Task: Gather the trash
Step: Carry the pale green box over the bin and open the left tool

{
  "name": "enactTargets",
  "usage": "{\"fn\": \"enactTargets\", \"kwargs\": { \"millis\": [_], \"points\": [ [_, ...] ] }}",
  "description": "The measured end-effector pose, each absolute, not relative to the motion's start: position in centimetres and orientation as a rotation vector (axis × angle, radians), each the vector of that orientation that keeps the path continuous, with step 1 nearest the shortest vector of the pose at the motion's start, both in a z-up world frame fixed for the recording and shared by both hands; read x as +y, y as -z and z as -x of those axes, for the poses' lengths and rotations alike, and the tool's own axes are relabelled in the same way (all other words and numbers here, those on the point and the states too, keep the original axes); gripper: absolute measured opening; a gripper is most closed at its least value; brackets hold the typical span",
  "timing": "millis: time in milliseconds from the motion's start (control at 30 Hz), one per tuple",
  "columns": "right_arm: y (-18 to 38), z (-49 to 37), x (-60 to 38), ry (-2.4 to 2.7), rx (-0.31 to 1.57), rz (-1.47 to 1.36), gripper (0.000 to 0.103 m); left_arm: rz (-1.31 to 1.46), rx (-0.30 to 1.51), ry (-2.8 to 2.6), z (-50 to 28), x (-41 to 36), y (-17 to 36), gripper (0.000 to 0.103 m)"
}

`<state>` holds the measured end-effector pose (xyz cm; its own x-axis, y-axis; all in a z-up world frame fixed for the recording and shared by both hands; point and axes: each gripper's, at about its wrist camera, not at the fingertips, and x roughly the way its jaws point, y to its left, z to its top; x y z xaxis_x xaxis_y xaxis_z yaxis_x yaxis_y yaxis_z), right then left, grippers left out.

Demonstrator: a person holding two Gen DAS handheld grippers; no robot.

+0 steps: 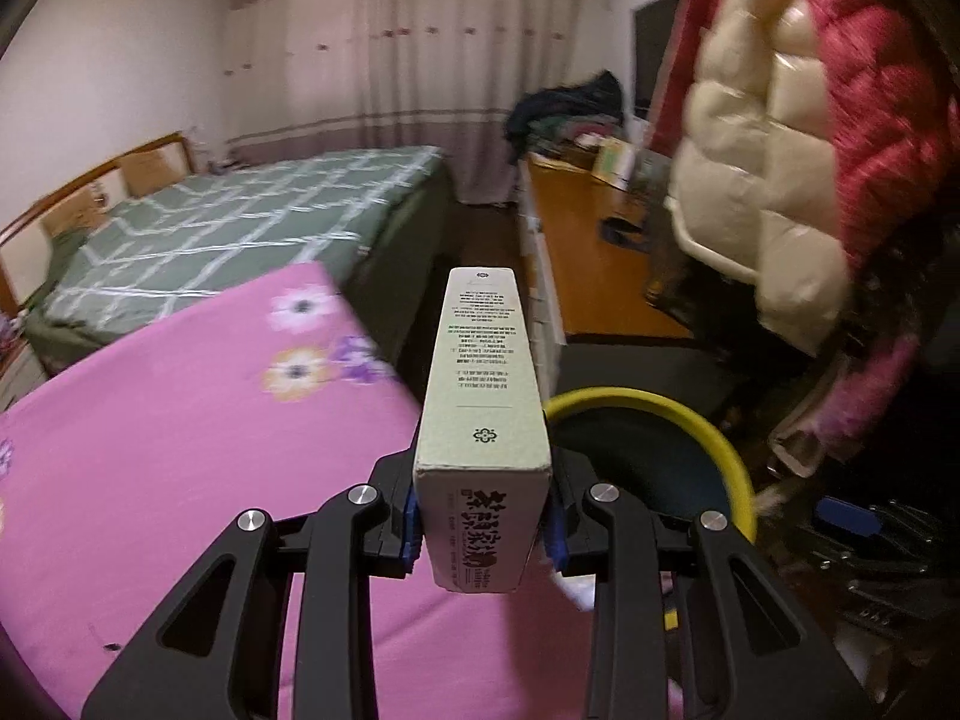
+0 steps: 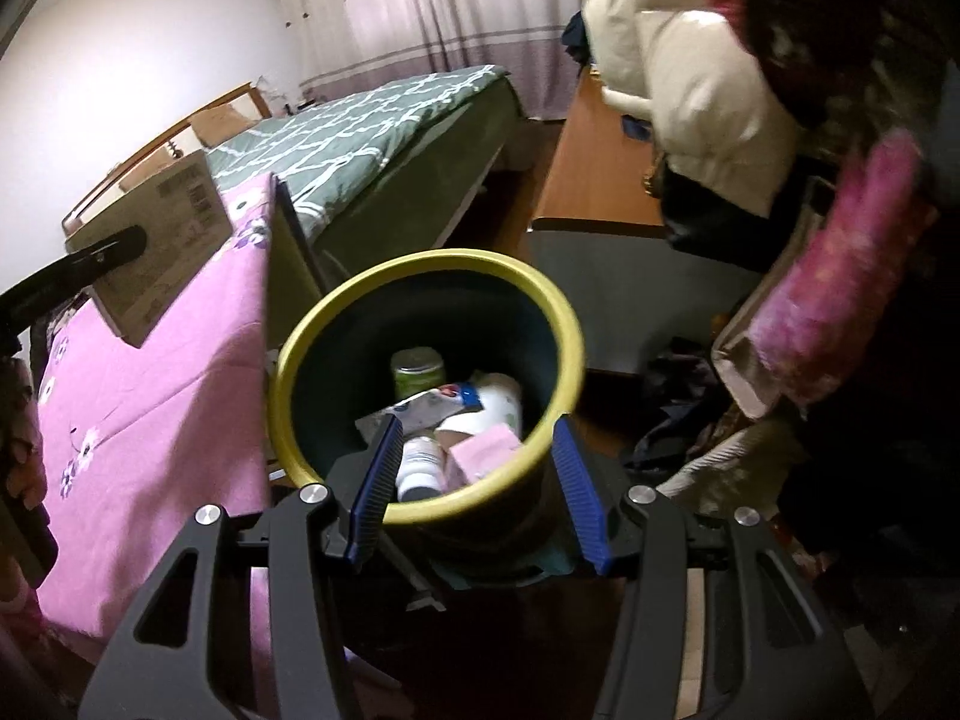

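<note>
Left wrist view: we carry the box (image 1: 483,420) toward the bin (image 1: 717,450).
Our left gripper (image 1: 485,525) clamps the box endwise above the pink table cover (image 1: 180,450); our right gripper (image 2: 474,480), jaws spread and empty, straddles the bin's near rim to steady it.

A pink floral-printed bedsheet (image 1: 180,450) covers the near bed, and just beyond it a second bed with a wooden headboard carries a green quilt crossed by white lattice lines (image 1: 240,222). Along the right wall runs a long orange-brown wooden desk (image 1: 576,240), its far end heaped with dark clothes (image 1: 564,108) and papers. On the dark floor (image 2: 630,294) beside the pink bed stands a round dark bin with a yellow rim (image 2: 432,264).
</note>
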<state>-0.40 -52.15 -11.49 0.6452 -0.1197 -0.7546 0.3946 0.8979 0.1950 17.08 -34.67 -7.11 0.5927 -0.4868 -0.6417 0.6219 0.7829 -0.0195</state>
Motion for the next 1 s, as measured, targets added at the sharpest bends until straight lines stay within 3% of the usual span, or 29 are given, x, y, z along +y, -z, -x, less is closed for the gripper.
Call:
{"fn": "enactTargets", "kwargs": {
  "millis": [567,600,633,700,1000],
  "points": [
    [11.6,3.4,-54.0,0.351,0.804,-0.399,0.053,-0.280,0.862,0.765,-16.8,-44.4,13.2,0.031],
    [11.5,3.5,-53.9,0.350,0.804,-0.396,0.054,-0.280,0.871,0.760,-17.1,-44.4,13.5,0.037],
    [11.5,3.5,-53.7,0.349,0.804,-0.391,0.054,-0.272,0.880,0.751,-17.2,-44.2,13.7,0.065],
    [11.3,3.5,-53.3,0.348,0.804,-0.376,0.057,-0.247,0.861,0.736,-17.0,-43.3,13.6,0.092],
    [10.7,3.3,-51.0,0.306,0.796,-0.331,0.062,-0.190,0.769,0.708,-14.7,-34.6,9.5,0.094]
  ]
}}
